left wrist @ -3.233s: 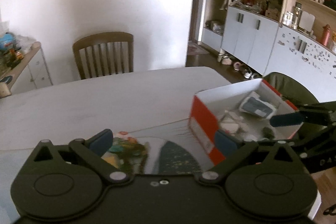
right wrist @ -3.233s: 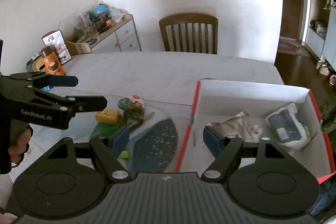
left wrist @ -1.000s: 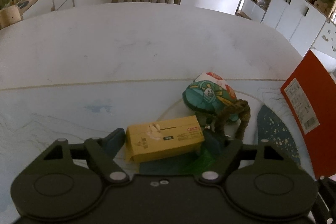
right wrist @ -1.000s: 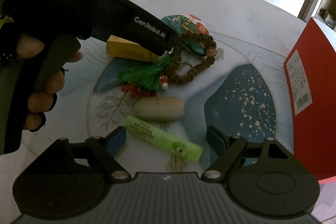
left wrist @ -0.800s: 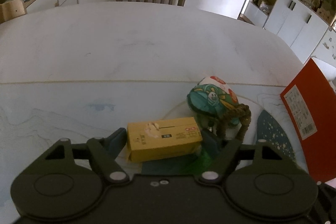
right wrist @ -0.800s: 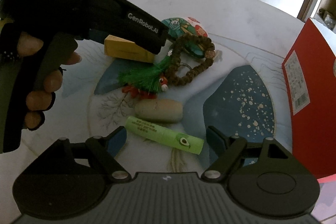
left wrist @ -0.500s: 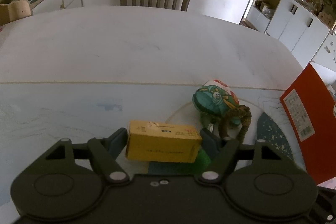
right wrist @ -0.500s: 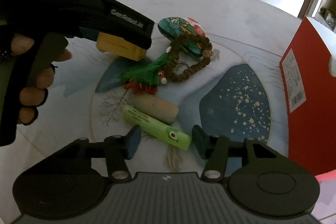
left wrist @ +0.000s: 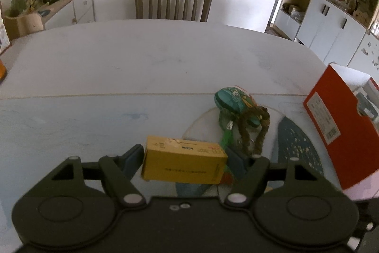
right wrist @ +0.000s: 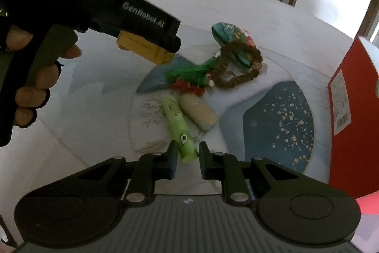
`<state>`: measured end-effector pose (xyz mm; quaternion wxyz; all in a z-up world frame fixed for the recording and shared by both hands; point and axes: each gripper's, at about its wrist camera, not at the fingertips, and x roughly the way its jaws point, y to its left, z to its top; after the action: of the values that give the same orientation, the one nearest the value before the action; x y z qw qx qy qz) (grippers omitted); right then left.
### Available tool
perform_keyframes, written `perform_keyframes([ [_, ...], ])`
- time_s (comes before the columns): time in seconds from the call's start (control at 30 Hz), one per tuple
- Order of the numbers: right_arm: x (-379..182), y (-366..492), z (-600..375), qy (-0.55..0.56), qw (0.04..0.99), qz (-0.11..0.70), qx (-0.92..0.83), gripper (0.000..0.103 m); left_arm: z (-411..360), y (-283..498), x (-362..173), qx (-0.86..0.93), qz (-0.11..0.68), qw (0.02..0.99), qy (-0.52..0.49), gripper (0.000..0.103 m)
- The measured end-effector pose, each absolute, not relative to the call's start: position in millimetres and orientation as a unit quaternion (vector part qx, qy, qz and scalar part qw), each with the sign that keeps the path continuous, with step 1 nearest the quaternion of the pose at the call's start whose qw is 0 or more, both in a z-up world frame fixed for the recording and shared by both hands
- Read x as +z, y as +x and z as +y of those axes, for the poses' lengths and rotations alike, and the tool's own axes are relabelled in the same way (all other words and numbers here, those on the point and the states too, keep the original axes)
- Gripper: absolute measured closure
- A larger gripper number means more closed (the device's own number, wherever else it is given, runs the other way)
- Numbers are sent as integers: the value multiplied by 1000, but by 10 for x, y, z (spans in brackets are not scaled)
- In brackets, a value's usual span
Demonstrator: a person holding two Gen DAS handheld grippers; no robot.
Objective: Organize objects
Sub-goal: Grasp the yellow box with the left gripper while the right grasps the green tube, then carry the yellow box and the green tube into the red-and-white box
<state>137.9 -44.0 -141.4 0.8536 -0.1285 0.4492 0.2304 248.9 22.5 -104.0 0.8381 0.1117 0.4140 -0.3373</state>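
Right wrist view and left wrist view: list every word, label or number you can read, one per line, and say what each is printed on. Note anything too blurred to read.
"GenRobot.AI": side of the left gripper.
"DAS": top corner of the same gripper's body, cut off by the frame.
Two small lines under it: blurred; the second looks like "System".
Yellow box: dark print, unreadable.
Red box: white barcode label, unreadable.
Green tube: print too small to read.

"GenRobot.AI" and "DAS" on the left gripper

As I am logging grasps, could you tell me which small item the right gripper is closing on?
The green tube, its near end between the right gripper fingers; the beige capsule lies beside it, ungripped.
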Motion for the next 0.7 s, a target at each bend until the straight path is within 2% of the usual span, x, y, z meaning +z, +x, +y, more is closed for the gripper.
perform_keyframes([
  [0.37, -912, 1153, -794, -112, 867, 417, 250, 88, 359, 2085, -638, -363, 385, 838, 130, 29],
  [0.7, -399, 1000, -1492, -65, 892, 384, 230, 88, 118, 1588, -253, -409, 369, 824, 134, 29],
])
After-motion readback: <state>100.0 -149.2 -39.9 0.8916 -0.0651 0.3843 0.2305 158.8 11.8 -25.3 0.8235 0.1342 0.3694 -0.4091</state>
